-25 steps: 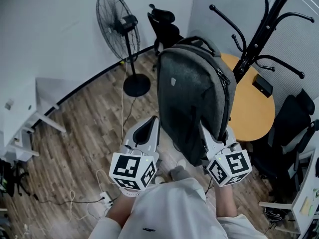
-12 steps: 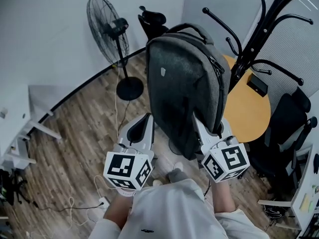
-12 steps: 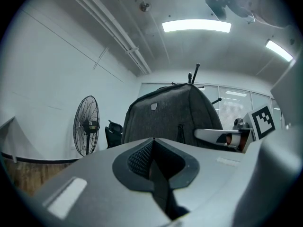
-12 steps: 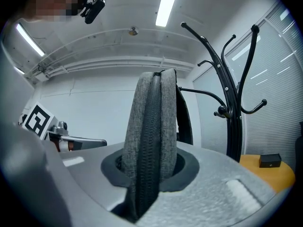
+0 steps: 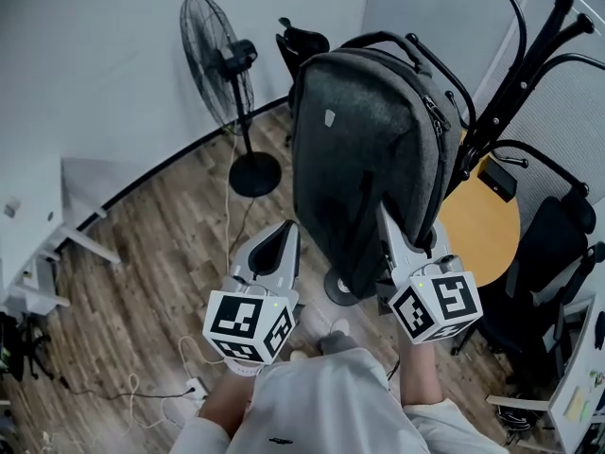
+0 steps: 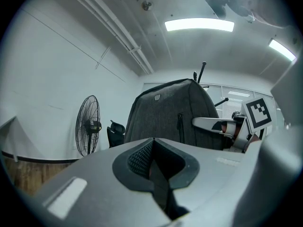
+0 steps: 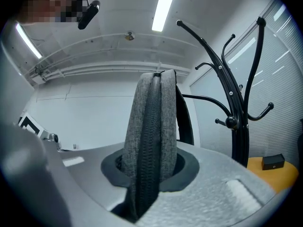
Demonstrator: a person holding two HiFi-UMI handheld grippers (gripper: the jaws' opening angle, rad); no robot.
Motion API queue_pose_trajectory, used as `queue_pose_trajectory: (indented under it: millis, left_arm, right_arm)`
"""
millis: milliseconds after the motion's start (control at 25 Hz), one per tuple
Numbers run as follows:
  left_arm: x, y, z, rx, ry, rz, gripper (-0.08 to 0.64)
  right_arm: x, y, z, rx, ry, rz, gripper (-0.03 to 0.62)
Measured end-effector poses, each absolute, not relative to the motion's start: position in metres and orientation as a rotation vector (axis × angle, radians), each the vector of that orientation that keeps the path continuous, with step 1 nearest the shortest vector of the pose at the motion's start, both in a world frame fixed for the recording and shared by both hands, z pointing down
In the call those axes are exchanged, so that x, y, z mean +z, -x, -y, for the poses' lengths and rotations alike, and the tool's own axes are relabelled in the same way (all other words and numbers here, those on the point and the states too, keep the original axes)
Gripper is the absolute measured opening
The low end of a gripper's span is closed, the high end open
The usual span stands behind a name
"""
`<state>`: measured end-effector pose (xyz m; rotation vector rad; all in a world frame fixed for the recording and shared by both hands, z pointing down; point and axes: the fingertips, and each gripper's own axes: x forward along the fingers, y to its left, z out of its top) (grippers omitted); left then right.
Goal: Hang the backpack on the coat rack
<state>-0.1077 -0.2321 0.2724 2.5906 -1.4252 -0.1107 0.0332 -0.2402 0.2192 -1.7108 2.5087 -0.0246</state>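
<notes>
The grey backpack point(image 5: 364, 149) hangs upright in the air, front panel toward me. My right gripper point(image 5: 389, 220) is shut on its zippered right edge point(image 7: 154, 126), low on the bag. The left gripper point(image 5: 284, 239) stands just left of the backpack's lower part, jaws shut together with nothing between them point(image 6: 154, 148). The bag's top handle point(image 5: 388, 41) lies close to the curved arms of the black coat rack point(image 5: 515, 74), which rises at the right. In the right gripper view the coat rack point(image 7: 246, 103) stands just right of the bag.
A standing fan point(image 5: 222, 64) and a black chair point(image 5: 302, 45) are behind the backpack. A round yellow table point(image 5: 482, 230) with a small black box point(image 5: 498, 180) sits under the rack, a black office chair point(image 5: 548, 244) beside it. Cables and a power strip point(image 5: 194, 386) lie on the wooden floor.
The backpack has risen and shifted right, so its top handle now reaches among the rack's arms. Both grippers moved up with it; the right one kept its hold.
</notes>
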Motion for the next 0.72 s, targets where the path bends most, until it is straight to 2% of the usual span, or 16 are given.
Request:
queue_pose_trajectory:
  millis: [360, 720]
  left_arm:
    - [0.274, 0.107, 0.243, -0.118, -2.577, 1.423, 0.018]
    - [0.278, 0.111, 0.254, -0.105, -2.549, 1.435, 0.018]
  right_arm:
    - [0.202, -0.043, 0.265, -0.009, 1.732, -2.452, 0.086]
    - [0.213, -0.059, 0.282, -0.147, 1.756, -2.379, 0.087]
